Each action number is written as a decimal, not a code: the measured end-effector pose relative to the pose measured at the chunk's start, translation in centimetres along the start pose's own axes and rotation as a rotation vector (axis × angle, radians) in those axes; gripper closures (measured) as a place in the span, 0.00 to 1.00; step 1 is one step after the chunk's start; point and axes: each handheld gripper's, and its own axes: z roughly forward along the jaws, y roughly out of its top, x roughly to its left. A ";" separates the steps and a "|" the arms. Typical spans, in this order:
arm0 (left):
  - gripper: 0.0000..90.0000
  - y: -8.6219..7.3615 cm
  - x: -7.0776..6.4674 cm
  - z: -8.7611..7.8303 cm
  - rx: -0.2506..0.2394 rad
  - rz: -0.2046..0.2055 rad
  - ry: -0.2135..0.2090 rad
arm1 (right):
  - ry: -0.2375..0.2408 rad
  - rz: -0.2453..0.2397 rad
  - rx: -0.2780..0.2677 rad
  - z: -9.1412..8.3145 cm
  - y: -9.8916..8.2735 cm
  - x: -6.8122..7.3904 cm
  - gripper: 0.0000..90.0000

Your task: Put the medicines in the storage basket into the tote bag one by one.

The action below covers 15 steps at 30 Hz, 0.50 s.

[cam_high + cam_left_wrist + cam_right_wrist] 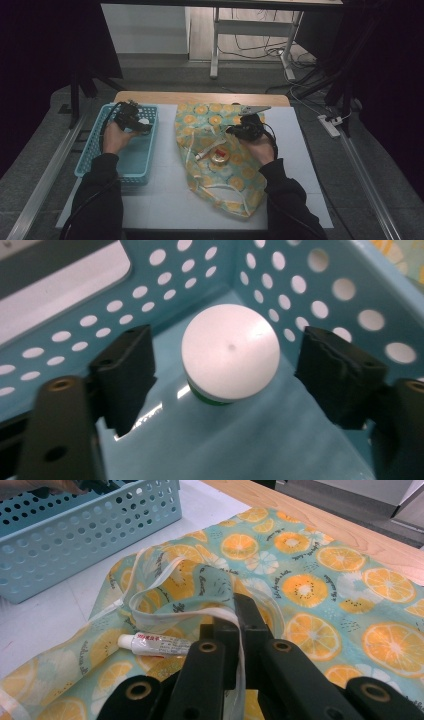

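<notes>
Reaching into the far right corner of the blue basket (100,150), your left gripper (225,365) stood open astride the white-capped jar (230,352), untouched. Your right gripper (239,625) was clamped on the orange-print bag's (310,580) white drawstring (220,614) near the bench's far edge, beside a small tube (155,644).

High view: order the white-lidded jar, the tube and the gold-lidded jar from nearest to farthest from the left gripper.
1. White-lidded jar, in the basket, right at the left gripper.
2. Tube, on the bag, at its left part.
3. Gold-lidded jar, just right of the tube.
</notes>
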 end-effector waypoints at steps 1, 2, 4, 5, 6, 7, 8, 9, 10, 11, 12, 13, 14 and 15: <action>0.39 0.0 0.0 0.0 0.004 -0.002 0.003 | 0.000 0.000 0.001 0.0 0.0 0.0 0.99; 0.44 0.0 0.0 -0.1 0.004 -0.010 -0.002 | -0.001 0.000 0.001 0.0 0.0 0.0 0.99; 0.55 0.0 0.0 -0.1 0.005 -0.015 -0.012 | -0.001 -0.001 0.001 0.0 0.0 0.0 0.99; 0.56 0.0 0.0 -0.1 0.008 -0.011 -0.010 | 0.000 -0.003 0.000 0.1 0.0 0.0 0.99; 0.56 0.0 -0.1 -0.2 0.010 -0.009 -0.011 | 0.000 -0.004 0.001 0.1 0.0 0.0 0.99; 0.56 0.0 -0.1 -0.2 0.010 -0.013 -0.018 | 0.000 -0.004 0.000 0.1 0.0 0.0 0.99; 0.56 0.0 -0.1 -0.2 0.010 -0.018 -0.022 | -0.001 -0.004 0.000 0.0 0.0 0.1 0.99; 0.56 0.0 0.0 -0.3 0.009 -0.025 -0.026 | -0.001 -0.004 0.000 0.0 0.0 0.1 0.99; 0.56 -0.1 0.0 -0.4 0.006 -0.031 -0.031 | 0.000 -0.003 -0.001 0.0 0.0 0.1 0.99; 0.56 -0.1 0.1 -0.5 0.005 -0.039 -0.034 | 0.000 -0.003 -0.001 0.0 0.0 0.1 0.99; 0.56 0.0 0.1 -0.7 0.000 -0.050 -0.036 | 0.001 -0.001 -0.003 0.0 0.0 0.1 0.99; 0.56 0.0 0.2 -0.9 -0.007 -0.054 -0.042 | 0.001 0.001 -0.004 0.0 0.0 0.0 0.99; 0.56 0.0 0.2 -1.1 -0.010 -0.054 -0.045 | 0.003 0.003 -0.005 0.0 0.0 0.0 0.99; 0.56 0.0 0.2 -1.2 -0.013 -0.050 -0.042 | 0.004 0.004 -0.004 0.1 -0.1 0.0 0.99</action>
